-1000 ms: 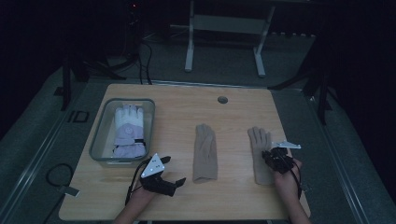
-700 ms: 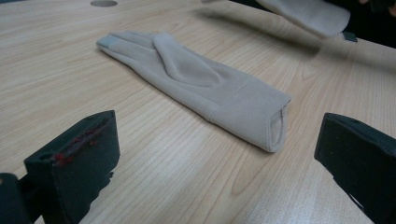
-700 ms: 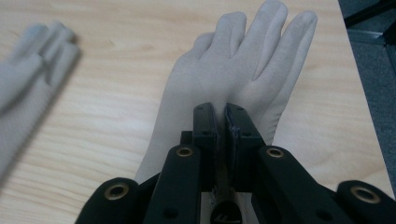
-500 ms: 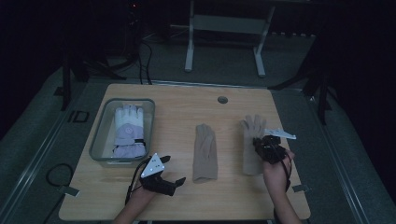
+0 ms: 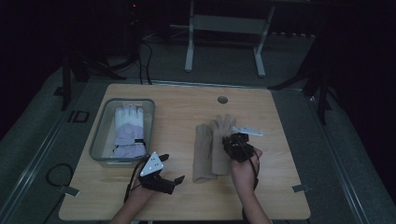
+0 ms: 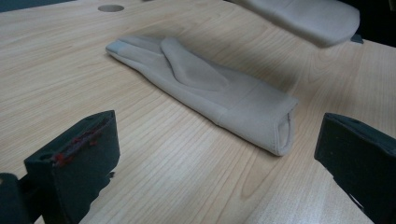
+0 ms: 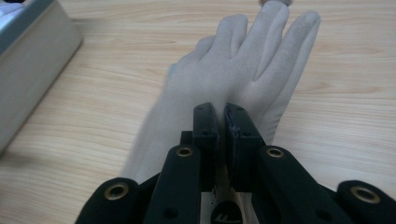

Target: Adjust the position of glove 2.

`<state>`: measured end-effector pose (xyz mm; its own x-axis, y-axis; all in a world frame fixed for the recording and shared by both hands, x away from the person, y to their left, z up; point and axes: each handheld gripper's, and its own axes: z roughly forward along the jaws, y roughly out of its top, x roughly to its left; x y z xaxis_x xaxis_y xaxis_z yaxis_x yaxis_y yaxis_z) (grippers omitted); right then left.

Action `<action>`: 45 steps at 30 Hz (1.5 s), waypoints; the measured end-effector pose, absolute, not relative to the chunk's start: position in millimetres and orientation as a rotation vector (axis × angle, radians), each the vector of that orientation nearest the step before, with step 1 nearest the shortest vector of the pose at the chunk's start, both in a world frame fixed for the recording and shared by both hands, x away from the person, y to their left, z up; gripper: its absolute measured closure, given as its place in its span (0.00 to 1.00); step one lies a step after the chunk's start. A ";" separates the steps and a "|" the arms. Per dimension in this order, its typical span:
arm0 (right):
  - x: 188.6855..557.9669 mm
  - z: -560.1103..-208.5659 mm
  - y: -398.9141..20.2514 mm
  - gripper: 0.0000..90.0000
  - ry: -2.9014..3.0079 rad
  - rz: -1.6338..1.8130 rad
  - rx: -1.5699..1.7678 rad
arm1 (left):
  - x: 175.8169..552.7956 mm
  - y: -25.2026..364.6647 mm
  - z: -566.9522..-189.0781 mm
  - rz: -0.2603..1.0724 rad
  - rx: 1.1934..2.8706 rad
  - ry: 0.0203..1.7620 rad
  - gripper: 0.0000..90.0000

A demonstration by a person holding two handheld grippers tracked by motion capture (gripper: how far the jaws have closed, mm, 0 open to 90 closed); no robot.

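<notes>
Two beige gloves are listed on the table (image 5: 280, 196): one glove lies flat (image 5: 202, 154), cuff toward the person, and the second glove (image 5: 221, 140) is pinched in the right gripper (image 5: 236, 145), its jaws pressed together on the fabric at the palm, as the right gripper view shows (image 7: 224, 116). From above, the held glove is seen just beside the flat one, partly over its edge; in the left gripper view its cuff end (image 6: 303, 18) hangs clear above the wood. The left gripper (image 5: 175, 179) rests near the table's front edge, jaws spread and holding nothing, pointed at the open cuff of the flat glove (image 6: 205, 98). A white glove (image 5: 127, 130) is kept in a bin (image 5: 99, 140) at the left. The step is judged to be pairing: the held glove is best lowered squarely onto the flat one, fingers matched to fingers and cuff to cuff, before the pinch is released. A drag across the lower glove should be avoided, since it may skew or bunch.
</notes>
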<state>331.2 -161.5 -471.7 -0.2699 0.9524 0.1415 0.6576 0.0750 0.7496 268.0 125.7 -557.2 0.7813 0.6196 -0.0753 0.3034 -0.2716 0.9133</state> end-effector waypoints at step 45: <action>354.9 -508.5 -156.9 0.15 2.315 1.198 1.420 | 264.2 116.9 -551.4 0.392 1.870 0.765 0.03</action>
<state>354.9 -156.9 -508.5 -0.5308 0.8102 0.2488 0.6710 0.2224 0.7073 264.2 116.9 -551.4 0.7439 0.6642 -0.0741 0.3275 -0.2656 0.9068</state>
